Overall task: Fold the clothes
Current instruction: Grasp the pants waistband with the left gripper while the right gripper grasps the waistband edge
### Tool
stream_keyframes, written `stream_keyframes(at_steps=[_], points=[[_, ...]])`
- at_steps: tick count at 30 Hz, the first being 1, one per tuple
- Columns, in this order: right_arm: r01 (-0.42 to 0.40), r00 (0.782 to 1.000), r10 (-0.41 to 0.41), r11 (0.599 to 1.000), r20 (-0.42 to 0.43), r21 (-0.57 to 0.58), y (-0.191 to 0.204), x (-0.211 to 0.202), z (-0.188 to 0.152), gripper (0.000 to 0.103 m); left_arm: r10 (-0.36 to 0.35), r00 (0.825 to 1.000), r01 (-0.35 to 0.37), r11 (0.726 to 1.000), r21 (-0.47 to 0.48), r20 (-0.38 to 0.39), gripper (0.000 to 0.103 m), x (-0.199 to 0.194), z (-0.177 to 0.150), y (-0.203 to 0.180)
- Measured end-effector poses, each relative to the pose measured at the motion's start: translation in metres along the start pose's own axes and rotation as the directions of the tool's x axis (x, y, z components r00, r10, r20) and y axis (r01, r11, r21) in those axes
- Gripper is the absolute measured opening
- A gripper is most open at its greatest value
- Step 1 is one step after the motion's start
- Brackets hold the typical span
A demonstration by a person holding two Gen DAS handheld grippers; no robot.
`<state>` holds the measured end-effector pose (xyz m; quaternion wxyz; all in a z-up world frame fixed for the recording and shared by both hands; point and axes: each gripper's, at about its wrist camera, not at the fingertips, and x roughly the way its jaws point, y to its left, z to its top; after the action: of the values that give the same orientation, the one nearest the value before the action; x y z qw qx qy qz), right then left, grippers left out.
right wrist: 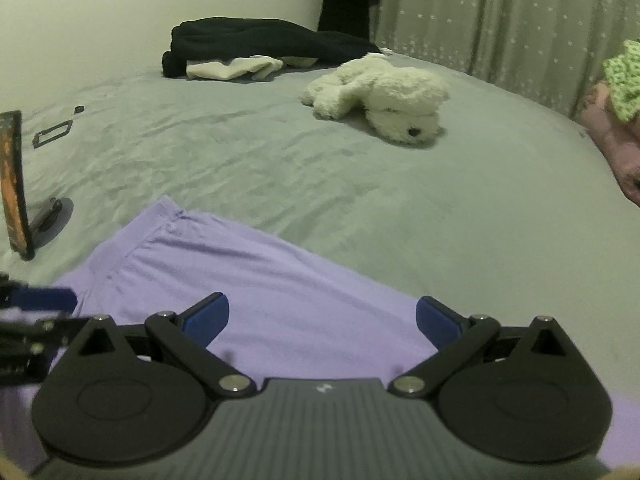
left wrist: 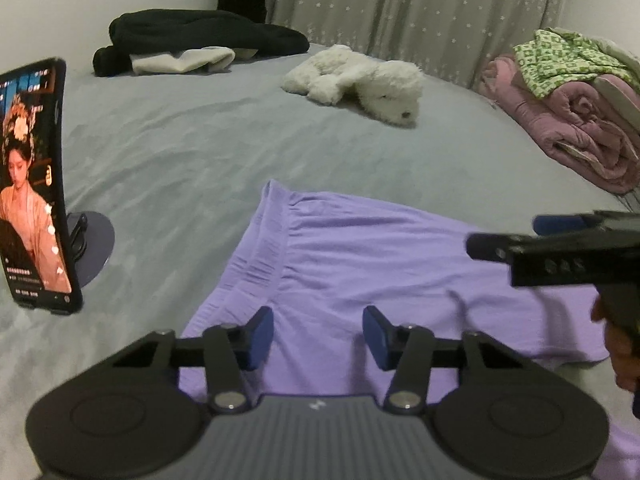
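- My left gripper [left wrist: 318, 334]: jaws apart, gripping nothing, above the lilac garment [left wrist: 360, 264].
- My right gripper [right wrist: 322, 322]: spread wide, empty, over the same cloth.
- Garment lies flat at the bed's [left wrist: 180, 152] near edge; plush dog [left wrist: 360, 80] well beyond.

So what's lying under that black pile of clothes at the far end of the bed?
A pale grey-white garment sticks out from under the black clothes, resting on the grey bed sheet. How far it runs beneath, or what else is there, is covered.

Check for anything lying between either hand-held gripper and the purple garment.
Nothing visible. The left hand-held gripper and right hand-held gripper both hover directly over the purple garment, jaws open and empty.
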<state>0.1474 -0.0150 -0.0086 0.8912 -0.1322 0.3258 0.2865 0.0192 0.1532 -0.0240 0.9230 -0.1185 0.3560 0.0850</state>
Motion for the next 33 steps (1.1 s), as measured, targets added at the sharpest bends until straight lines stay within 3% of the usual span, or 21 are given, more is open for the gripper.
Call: stream_keyframes(at_steps=[10,18,21,24,25,26,33], points=[[0.023,0.999,-0.025,0.999,-0.034,-0.046,-0.001,0.045,0.022,0.097,-0.001,0.999,0.0,0.999,-0.051,-0.036,0.026,0.008,0.004,0.018],[0.037,0.992,-0.035,0.999,-0.125,0.02,-0.003,0.075,0.02,0.079,-0.009,0.998,0.005,0.998,-0.062,-0.069,0.019,0.01,0.006,0.025],[0.031,0.993,-0.025,0.998,-0.117,0.046,0.0,0.073,0.019,0.066,-0.032,0.995,0.024,0.996,-0.085,-0.094,0.015,0.013,0.009,0.034],[0.021,0.993,-0.018,0.999,-0.117,0.027,0.01,0.069,0.021,0.038,-0.052,0.992,0.036,0.99,-0.133,-0.115,0.005,0.017,0.011,0.046],[0.022,0.993,-0.02,1.0,-0.119,0.016,0.014,0.067,0.023,0.02,-0.058,0.991,0.04,0.989,-0.144,-0.119,0.005,0.018,0.011,0.048],[0.032,0.992,-0.032,0.999,-0.12,0.0,0.019,0.066,0.024,0.008,-0.066,0.99,0.046,0.987,-0.153,-0.123,0.004,0.018,0.011,0.051],[0.079,0.994,-0.081,0.996,-0.079,-0.031,0.03,0.041,0.03,0.004,-0.095,0.988,0.074,0.983,-0.168,-0.123,0.003,0.022,0.01,0.058]])
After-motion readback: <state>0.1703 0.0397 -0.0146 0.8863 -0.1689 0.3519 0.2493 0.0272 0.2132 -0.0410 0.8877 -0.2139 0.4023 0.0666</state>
